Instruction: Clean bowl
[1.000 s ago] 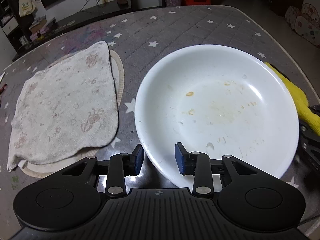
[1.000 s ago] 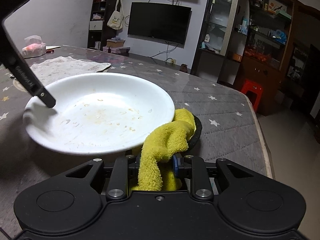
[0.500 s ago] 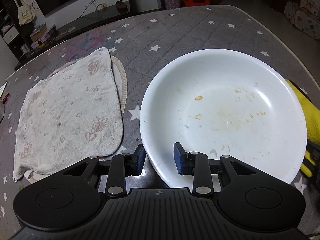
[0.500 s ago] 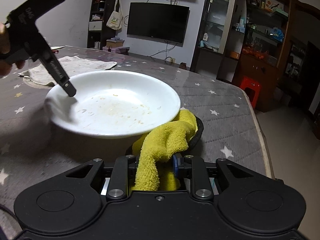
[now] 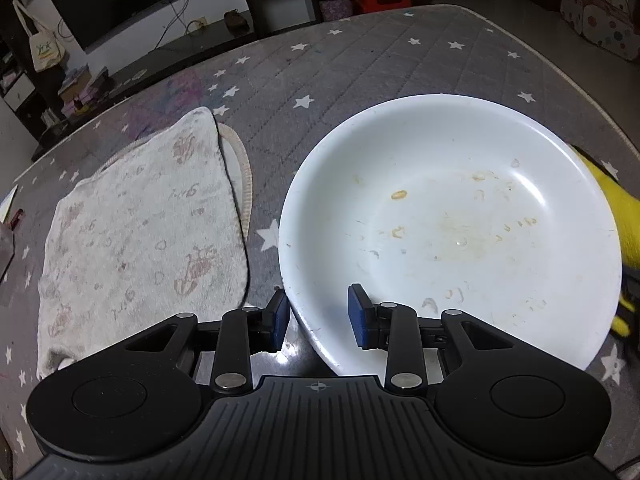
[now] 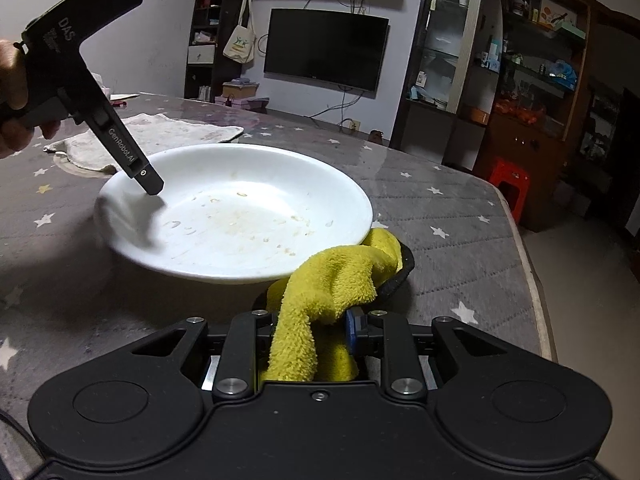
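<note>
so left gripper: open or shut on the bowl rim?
Open. The left gripper has its blue pads apart, straddling the bowl rim, not pinching it.

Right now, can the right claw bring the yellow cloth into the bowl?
Probably yes. The right claw grips the yellow cloth beside the bowl, whose inside lies open; only the left claw straddles the far rim.

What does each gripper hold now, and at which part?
The right gripper holds the yellow cloth by a bunched end. The left gripper straddles the bowl rim, fingers open, not gripping.
</note>
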Demonstrator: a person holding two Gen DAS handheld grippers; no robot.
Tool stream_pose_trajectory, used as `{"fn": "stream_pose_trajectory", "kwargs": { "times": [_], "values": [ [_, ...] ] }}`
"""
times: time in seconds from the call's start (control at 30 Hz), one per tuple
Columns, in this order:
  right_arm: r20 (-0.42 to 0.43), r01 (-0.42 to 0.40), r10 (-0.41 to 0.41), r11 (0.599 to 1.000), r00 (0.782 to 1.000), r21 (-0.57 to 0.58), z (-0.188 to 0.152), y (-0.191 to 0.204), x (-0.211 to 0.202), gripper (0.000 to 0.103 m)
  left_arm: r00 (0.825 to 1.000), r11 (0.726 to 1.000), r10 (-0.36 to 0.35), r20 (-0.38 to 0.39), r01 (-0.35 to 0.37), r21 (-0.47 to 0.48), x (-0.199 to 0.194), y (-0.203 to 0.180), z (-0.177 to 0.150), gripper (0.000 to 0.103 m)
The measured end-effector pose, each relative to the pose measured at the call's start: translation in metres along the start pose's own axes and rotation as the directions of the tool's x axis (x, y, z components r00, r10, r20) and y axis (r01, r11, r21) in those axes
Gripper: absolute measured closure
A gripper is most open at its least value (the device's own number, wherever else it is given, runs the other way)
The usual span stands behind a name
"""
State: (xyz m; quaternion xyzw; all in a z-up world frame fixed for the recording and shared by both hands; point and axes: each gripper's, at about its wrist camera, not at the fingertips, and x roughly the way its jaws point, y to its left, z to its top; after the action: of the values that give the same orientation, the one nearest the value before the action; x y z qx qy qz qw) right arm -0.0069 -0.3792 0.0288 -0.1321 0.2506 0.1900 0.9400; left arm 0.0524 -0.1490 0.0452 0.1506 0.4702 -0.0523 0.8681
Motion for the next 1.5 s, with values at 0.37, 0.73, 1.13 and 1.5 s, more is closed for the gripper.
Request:
{"fn": "stream_pose_trajectory", "kwargs": {
  "times": [0.37,0.73,1.13,1.5],
  "values": [
    [0.002,-0.012,0.012,0.999,1.000,-0.037,0.006,-0.015,0.019,0.077,1.000,1.000,0.009,0.001,-0.009,0.028,0.006,0.000,0.007,0.069],
    [0.011,-0.040,0.040,0.997,0.999,-0.068,0.009,-0.021,0.028,0.077,1.000,0.999,0.024,0.002,-0.024,0.040,0.015,0.001,0.017,0.069],
    [0.011,-0.030,0.031,0.997,0.999,-0.065,0.004,-0.013,0.016,0.077,1.000,1.000,-0.003,-0.012,0.003,-0.009,0.003,0.004,0.004,0.067],
    [0.007,-0.010,0.011,0.999,1.000,-0.048,-0.002,-0.002,-0.002,0.077,1.000,0.999,-0.008,0.000,0.008,-0.051,-0.007,0.002,-0.007,0.068]
  ]
}}
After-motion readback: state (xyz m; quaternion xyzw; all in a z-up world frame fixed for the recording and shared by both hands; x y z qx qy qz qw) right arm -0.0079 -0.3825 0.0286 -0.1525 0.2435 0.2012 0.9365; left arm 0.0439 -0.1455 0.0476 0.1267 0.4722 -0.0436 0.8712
